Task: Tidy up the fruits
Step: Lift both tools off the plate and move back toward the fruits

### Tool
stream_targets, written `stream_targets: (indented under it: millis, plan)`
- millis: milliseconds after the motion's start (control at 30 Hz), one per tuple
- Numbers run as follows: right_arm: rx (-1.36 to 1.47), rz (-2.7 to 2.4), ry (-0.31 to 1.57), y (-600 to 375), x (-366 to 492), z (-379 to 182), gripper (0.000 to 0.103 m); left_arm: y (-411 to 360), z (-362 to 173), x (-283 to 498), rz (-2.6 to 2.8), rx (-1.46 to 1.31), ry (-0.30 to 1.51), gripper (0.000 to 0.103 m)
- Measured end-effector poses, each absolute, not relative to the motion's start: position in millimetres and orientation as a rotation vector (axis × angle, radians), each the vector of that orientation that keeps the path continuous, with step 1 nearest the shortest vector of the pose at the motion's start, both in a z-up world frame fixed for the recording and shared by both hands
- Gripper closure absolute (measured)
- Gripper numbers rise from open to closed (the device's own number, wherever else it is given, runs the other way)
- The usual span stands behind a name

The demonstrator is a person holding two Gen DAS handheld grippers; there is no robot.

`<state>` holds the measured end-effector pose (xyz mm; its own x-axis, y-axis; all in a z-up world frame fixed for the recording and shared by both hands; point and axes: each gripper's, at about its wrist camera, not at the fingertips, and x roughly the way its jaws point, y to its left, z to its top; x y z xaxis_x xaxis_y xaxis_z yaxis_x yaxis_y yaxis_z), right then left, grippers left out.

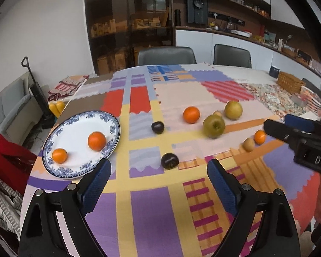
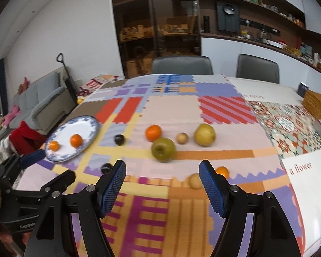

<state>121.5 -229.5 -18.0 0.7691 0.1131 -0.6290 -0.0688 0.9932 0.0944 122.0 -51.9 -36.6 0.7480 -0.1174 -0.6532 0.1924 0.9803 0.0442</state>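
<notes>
left gripper [image 1: 159, 168]: fingers spread wide, nothing between the pads; it hangs over the cloth with only bare pattern under it
right gripper [image 2: 162, 169]: jaws about halfway apart, empty too; in the left wrist view it pokes in from the right edge
plate [image 1: 60, 128]: blue-and-white, just beyond the left gripper's left finger [image 1: 97, 180], rim nearly at the fingertip; two oranges on it, the bigger orange [image 1: 97, 141] further in, the small orange [image 1: 59, 155] nearer the front rim
near plum [image 1: 169, 160]: dark, sits right ahead of the left gripper's gap, a bit toward its right finger; nothing blocks it
far plum [image 1: 157, 127]: further ahead, beyond the near one
loose orange [image 1: 191, 114]: well past the fingertips, on the pale patch
green apple [image 2: 163, 149]: straight ahead of the right gripper's gap, stem dimple facing the camera
yellow pear [image 2: 204, 134]: beyond and right of the apple; a small tan fruit [image 2: 182, 138] between it and the loose orange
right finger [image 2: 213, 189]: partly hides a tan fruit [image 2: 195, 181] and a little orange [image 2: 223, 171] just past its tip
tablecloth [image 1: 143, 209]: loud patchwork of purple, yellow, orange, red; a floral cloth [image 2: 289, 126] beside it on the right
wicker basket [image 2: 316, 103]: far right corner of the table
room: two grey chairs [image 1: 167, 55] behind the table; dark shelving, a counter full of clutter, grey sofa [image 2: 42, 100] to the left; everything a bit blurry
</notes>
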Motion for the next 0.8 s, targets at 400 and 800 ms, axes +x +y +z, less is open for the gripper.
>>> stream_targets:
  millis: [400, 800]
  plan:
    - [0.135, -0.025, 0.715, -252, 122, -52, 0.032, -57, -56, 130, -0.135, 0.141, 0.669, 0.011]
    - [0.136, -0.060, 0.785, -256, 148, -80, 0.045, -62, -83, 159, -0.174, 0.132, 0.748, 0.021]
